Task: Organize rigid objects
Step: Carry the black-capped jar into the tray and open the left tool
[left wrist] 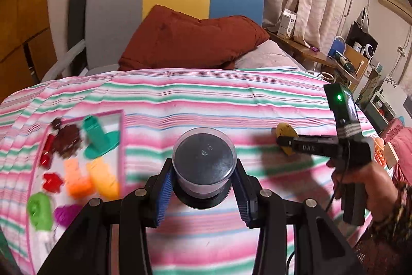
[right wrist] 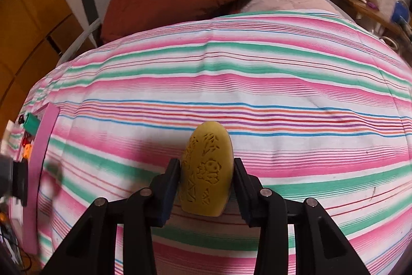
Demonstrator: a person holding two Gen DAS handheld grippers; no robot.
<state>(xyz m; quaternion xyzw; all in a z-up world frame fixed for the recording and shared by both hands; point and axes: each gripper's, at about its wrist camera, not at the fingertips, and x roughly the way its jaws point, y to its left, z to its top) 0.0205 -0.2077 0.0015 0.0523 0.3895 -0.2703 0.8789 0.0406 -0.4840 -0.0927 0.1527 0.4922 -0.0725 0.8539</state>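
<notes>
Left wrist view: my left tongs [left wrist: 203,193] hold the round jar [left wrist: 204,164] upright; the tray [left wrist: 121,130] lies to their left, near the bed's left edge.

Right wrist view: my right tongs [right wrist: 207,188] are closed on the yellow stone [right wrist: 207,172], its long axis pointing away; the tray is far left.

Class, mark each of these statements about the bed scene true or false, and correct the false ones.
1. The left claw grips a clear round container with a dark lid. True.
2. The right claw is empty. False: a yellow oval piece with carved patterns sits between its fingers.
3. The bedspread is plain blue. False: it is striped pink, green and white.
4. Small coloured toys lie in a pink-rimmed tray left of the container. True.
5. A rust-red cushion lies at the head of the bed. True.
</notes>
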